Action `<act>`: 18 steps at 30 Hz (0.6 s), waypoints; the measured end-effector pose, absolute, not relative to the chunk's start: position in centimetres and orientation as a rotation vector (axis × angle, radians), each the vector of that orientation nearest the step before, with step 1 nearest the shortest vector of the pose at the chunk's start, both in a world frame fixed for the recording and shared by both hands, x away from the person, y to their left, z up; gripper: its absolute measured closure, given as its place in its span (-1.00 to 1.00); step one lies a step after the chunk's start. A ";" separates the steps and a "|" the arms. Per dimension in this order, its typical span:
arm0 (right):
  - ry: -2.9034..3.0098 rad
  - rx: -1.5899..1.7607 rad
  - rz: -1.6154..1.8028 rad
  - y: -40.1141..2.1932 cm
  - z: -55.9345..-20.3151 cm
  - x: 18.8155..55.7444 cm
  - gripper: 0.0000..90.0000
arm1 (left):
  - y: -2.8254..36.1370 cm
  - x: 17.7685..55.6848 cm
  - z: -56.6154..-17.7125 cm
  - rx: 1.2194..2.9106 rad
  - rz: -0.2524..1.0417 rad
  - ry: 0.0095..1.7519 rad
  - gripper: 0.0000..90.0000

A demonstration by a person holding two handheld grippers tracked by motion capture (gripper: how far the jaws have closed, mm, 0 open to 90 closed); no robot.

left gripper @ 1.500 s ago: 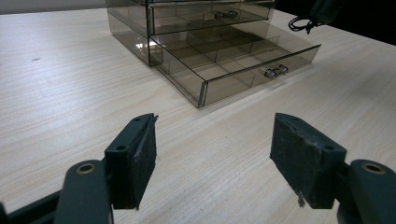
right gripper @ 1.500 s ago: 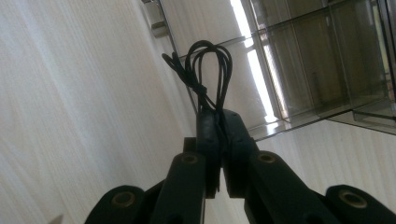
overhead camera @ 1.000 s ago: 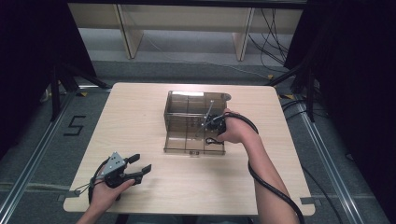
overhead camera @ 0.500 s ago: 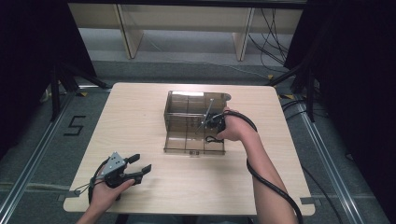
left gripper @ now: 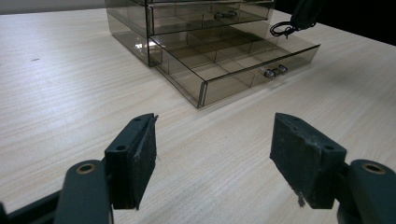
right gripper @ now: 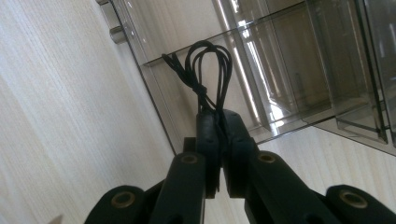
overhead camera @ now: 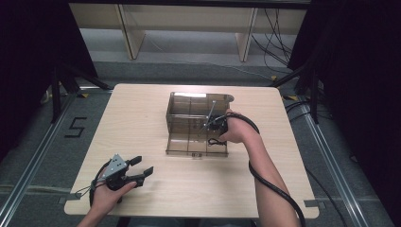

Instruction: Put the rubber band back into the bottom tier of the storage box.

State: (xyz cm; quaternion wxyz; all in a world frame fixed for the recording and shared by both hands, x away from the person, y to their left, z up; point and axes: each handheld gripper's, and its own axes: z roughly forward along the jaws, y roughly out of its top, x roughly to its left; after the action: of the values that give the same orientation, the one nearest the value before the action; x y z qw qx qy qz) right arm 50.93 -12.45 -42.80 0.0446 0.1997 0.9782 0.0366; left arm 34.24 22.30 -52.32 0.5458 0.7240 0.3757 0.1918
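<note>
Right gripper (right gripper: 218, 122) jaws pinch a knotted black cord bundle (right gripper: 205, 70), seen close in the right gripper view, held over the pulled-out lower drawer (overhead camera: 196, 144) of a smoky clear organizer (overhead camera: 191, 113). The drawer's compartments look bare. Left gripper (left gripper: 219, 163) jaws are spread, near the table (overhead camera: 142, 109) front.

We see a pale wooden table (overhead camera: 142, 123) bearing a smoky clear drawer unit (overhead camera: 189, 111) near its far middle. Its bottom drawer (overhead camera: 189, 144) is pulled out toward the near edge. Well in front-left of the unit, the tabletop is bare wood.
</note>
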 end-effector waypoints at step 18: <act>2.995 0.641 0.092 -12.2 -43.9 51.2 0.95 | 22.3 34.2 -52.3 1.716 0.454 0.890 -0.31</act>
State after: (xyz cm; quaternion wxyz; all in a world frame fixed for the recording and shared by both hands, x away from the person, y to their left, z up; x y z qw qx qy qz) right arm 51.20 -12.24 -43.90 0.0387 0.2091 0.9767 0.0300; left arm 34.24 22.30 -52.32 0.5463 0.7238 0.3754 0.1917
